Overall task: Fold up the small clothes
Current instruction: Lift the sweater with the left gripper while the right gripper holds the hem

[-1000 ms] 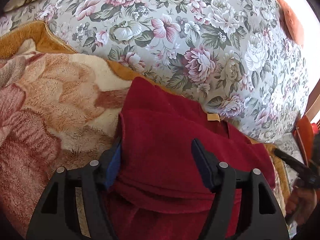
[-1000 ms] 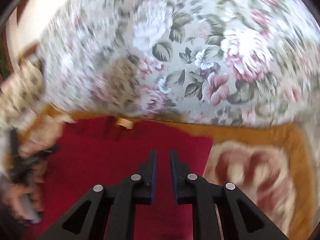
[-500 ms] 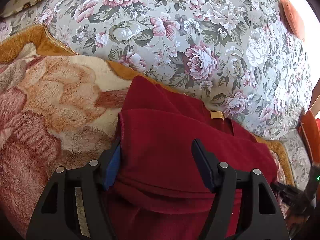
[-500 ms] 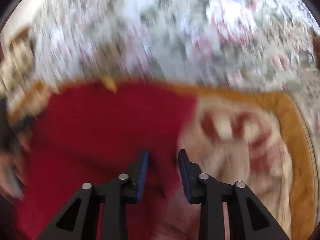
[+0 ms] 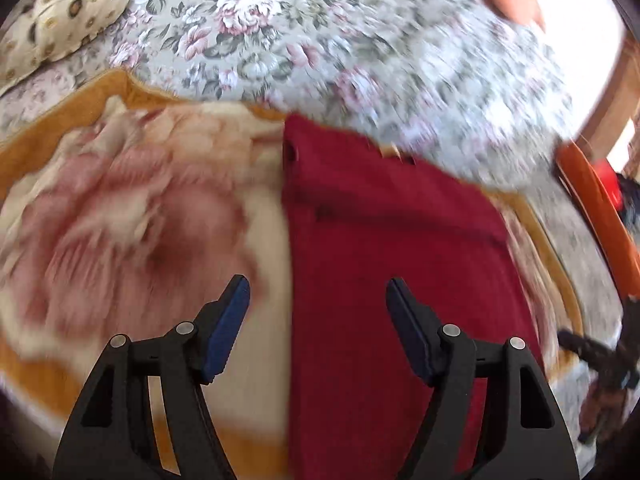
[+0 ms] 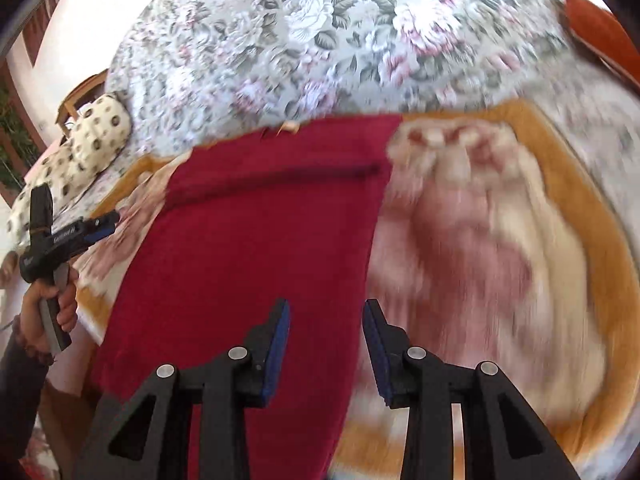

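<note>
A dark red garment (image 5: 384, 264) lies folded flat on a fleece blanket (image 5: 132, 216), with a small tan label (image 5: 390, 152) at its far edge. My left gripper (image 5: 318, 312) hovers open above the garment's left edge with nothing between its pads. In the right wrist view the garment (image 6: 260, 240) shows a fold line across its top. My right gripper (image 6: 326, 320) is open over the garment's right edge and holds nothing. The left gripper (image 6: 76, 210), held in a hand (image 6: 48, 312), appears off the garment's left side.
The blanket (image 6: 500, 240) has an orange border and covers a sofa seat. A floral backrest (image 5: 320, 40) rises behind it. A spotted cream cushion (image 5: 64, 12) sits at the far left, and an orange cushion (image 6: 600, 36) at the far right. Both views are motion-blurred.
The left gripper had red cloth between its jaws; it has drawn back and up, and the garment lies flat. The right gripper went from nearly shut to open and slid to the garment's right edge.
</note>
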A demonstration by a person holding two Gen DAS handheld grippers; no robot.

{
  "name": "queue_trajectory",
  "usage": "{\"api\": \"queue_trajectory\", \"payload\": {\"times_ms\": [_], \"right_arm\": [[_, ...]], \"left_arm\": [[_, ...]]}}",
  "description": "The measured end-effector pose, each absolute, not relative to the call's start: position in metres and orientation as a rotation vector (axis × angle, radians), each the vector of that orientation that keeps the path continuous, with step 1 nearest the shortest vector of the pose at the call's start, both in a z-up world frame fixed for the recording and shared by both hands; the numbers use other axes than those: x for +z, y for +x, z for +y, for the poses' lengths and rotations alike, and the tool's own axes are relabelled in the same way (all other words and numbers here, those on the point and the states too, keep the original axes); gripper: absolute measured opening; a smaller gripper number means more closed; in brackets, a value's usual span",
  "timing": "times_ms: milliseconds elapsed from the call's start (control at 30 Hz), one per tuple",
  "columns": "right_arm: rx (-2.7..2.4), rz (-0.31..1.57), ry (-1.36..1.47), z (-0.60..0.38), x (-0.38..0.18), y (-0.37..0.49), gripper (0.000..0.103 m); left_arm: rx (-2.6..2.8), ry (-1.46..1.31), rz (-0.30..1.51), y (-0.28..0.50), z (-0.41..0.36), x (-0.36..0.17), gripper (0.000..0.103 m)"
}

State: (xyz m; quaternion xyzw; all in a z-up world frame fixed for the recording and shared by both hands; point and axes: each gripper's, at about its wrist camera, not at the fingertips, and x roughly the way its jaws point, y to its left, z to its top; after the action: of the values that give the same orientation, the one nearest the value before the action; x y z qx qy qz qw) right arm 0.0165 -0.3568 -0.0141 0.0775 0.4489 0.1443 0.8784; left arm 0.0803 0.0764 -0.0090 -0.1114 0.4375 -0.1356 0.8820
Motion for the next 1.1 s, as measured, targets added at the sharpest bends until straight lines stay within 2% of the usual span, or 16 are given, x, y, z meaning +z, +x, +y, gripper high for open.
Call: {"api": "queue_trajectory", "payload": {"times_ms": [133,333,667,767,800,867,900,933,967,1033,1100], "right_arm": [[0.283,0.966,0.262,-0.362,-0.031,-0.046,0.036],[0.282,1.013,0.381,-0.365,-0.057,-0.081,0.036],[0.355,1.002,0.497,-0.359,-0.068,-0.084,0.038],[0.362,0.985,0.485,-0.359,-0.069,-0.087,0.033],[0.363,0.978,0.471,-0.359,-0.069,-0.088,0.032],[0.371,0.962,0.452,-0.358,-0.069,-0.090,0.029],[0.373,0.961,0.456,-0.359,-0.069,-0.090,0.028],[0.374,0.960,0.466,-0.360,-0.070,-0.089,0.028],[0.376,0.960,0.471,-0.360,-0.070,-0.089,0.028],[0.391,0.958,0.505,-0.361,-0.072,-0.086,0.028],[0.415,0.950,0.535,-0.361,-0.074,-0.083,0.020]], "left_arm": [[-0.303,-0.288,0.978,0.024,0.097,-0.028,0.071],[-0.376,-0.374,1.050,-0.021,0.102,-0.061,0.071],[-0.480,-0.602,1.163,-0.024,0.108,-0.093,0.071],[-0.502,-0.640,1.162,-0.020,0.106,-0.094,0.068],[-0.511,-0.639,1.147,-0.020,0.106,-0.091,0.064],[-0.548,-0.660,1.118,-0.019,0.103,-0.085,0.032],[-0.556,-0.670,1.113,-0.020,0.104,-0.084,0.027],[-0.552,-0.670,1.112,-0.019,0.102,-0.083,0.016],[-0.541,-0.662,1.115,-0.019,0.101,-0.083,0.010],[-0.523,-0.657,1.113,-0.021,0.099,-0.084,0.007],[-0.513,-0.650,1.088,-0.024,0.098,-0.079,0.006]]}}
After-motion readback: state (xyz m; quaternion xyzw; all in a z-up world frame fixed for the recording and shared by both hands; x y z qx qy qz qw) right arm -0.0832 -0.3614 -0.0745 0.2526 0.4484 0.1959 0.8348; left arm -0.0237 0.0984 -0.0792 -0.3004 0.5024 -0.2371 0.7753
